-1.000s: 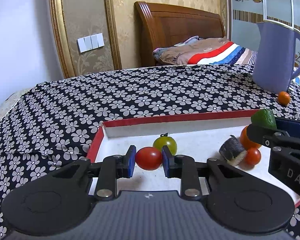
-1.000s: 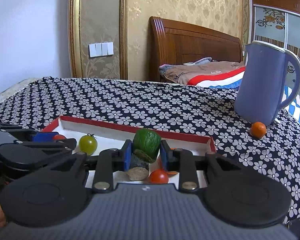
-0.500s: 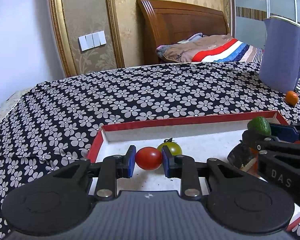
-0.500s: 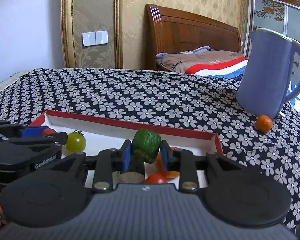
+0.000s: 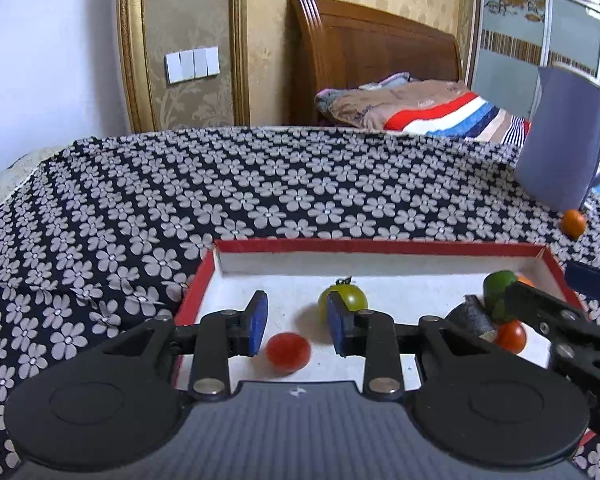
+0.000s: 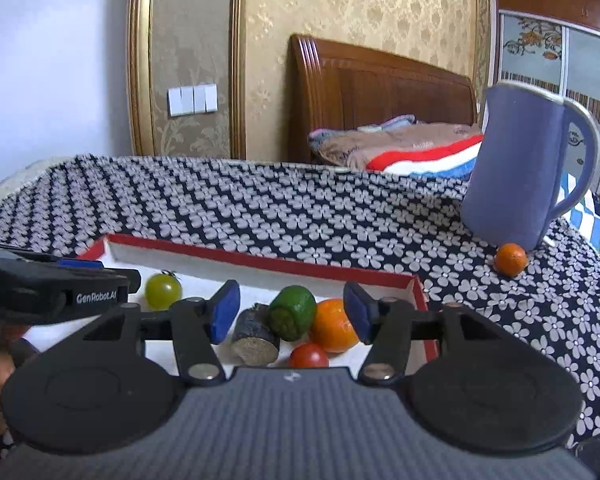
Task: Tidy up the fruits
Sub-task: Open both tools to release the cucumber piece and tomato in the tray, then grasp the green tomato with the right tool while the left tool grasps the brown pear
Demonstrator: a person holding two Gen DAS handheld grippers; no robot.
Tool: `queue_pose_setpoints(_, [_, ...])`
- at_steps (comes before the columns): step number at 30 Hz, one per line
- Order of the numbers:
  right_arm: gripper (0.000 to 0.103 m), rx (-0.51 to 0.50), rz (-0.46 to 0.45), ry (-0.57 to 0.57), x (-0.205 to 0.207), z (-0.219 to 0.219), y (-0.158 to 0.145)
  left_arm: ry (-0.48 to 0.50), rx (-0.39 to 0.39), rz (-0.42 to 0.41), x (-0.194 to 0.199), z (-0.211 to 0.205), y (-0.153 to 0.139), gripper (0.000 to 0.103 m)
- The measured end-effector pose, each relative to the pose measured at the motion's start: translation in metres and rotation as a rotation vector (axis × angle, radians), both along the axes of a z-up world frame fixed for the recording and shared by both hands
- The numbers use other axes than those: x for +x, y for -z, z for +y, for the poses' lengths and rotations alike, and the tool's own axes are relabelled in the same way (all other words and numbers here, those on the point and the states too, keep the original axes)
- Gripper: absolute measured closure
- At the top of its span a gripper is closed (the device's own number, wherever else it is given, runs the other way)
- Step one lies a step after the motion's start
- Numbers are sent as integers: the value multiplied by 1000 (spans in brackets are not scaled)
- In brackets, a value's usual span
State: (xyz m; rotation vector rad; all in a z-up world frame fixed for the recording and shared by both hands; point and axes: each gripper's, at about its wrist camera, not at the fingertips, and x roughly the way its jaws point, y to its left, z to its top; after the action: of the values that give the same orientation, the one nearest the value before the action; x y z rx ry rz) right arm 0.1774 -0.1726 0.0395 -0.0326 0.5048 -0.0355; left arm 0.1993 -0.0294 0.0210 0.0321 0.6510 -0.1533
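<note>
Both claws are opening over the red-rimmed tray: left claw spread around a red tomato (untouched), right claw clear of the green fruit.

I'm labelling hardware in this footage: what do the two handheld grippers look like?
Both match: a ribbed grey body, two round black discs, black link arms with silver rivets, and blue pads on the fingers. The left gripper carries white "GenRobot.AI" lettering on its side; the right gripper shows none here. No cables or sleeves visible.
</note>
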Motion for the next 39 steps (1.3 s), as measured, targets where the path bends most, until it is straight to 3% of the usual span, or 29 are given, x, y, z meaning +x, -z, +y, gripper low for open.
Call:
queue_pose_setpoints(1, [46,-2,-18,-2,-7,1,-3,-1,-3,-7,-3,3,-4,58])
queue_pose_setpoints(2, [44,-6,-32,-9,-14,3,-5,-3,-7,-17,-7,6,-7,37])
queue_pose_setpoints(4, [41,-7,-63,-19,-32,6,-9,-16,-16,-71,-21,16,-15,20])
queue_pose_setpoints(8, [41,0,-99,-30,-72,15,-7,-49,0,-108,-51,37,-24,20])
queue_pose_setpoints(14, [42,71,-63,-121,-117,34,14,-109,-83,-127,-105,86,-6,20])
queue_pose_setpoints(18, [42,69,3,-163,-120,49,29,-179,-126,-127,-128,111,12,20])
queue_pose_setpoints(21, [42,64,32,-193,-116,59,34,-238,-110,-130,-139,125,20,20])
queue_pose_setpoints(29, [45,58,98,-227,-103,74,48,-216,-85,-112,-142,129,35,20])
queue_pose_setpoints(39, [71,90,142,-258,-84,73,56,-194,-95,-99,-146,128,36,20])
